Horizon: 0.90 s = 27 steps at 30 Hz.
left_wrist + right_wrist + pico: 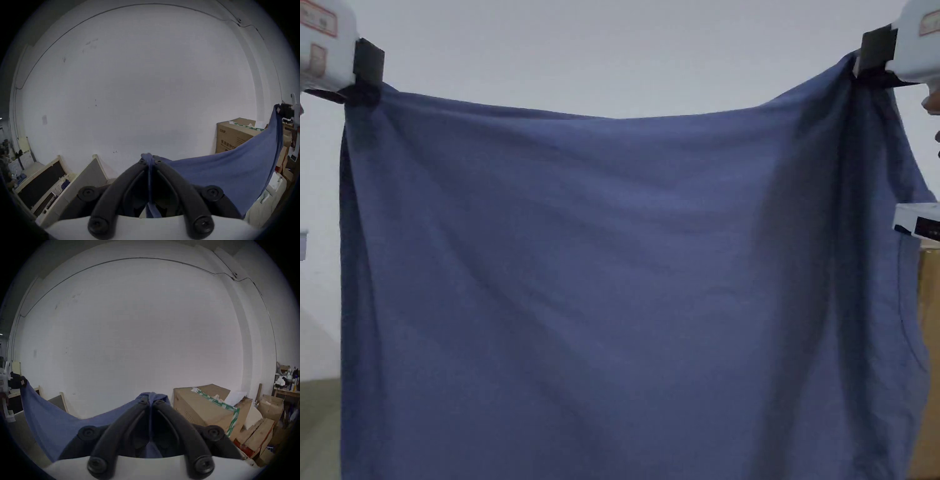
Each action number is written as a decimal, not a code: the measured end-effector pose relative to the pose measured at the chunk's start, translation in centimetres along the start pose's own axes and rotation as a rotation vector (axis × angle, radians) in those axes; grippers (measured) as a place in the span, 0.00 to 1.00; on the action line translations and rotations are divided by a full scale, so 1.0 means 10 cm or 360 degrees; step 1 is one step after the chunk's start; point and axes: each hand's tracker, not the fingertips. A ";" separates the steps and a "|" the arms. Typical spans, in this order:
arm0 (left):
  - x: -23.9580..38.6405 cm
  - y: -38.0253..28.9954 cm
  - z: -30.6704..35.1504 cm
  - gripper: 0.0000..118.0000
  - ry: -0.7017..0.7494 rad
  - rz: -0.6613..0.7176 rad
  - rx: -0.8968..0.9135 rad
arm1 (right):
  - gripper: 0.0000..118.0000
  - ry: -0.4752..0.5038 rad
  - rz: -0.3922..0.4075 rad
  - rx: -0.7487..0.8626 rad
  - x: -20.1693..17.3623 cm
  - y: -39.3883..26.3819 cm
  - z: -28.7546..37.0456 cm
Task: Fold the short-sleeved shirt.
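The blue short-sleeved shirt hangs spread in the air before a white wall, its top edge sagging between the left gripper and right gripper, each clamped tight on one upper corner.

Left gripper and right gripper raised apart, jaws seemingly clamped
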 end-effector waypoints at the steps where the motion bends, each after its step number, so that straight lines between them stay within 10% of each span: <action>1: 0.00 0.00 -0.14 0.01 0.0026 0.0001 -0.0001 | 0.01 -0.0006 0.0007 -0.0004 -0.03 0.01 -0.12; 14: 0.16 -1.07 -1.78 0.01 0.0142 0.0043 -0.0200 | 0.01 -0.0046 0.0092 -0.0216 -0.31 -0.96 -1.57; 27: 0.25 -3.22 -1.96 0.01 -0.0021 0.0122 -0.0627 | 0.01 0.0134 0.0113 -0.0692 -0.25 -3.17 -1.62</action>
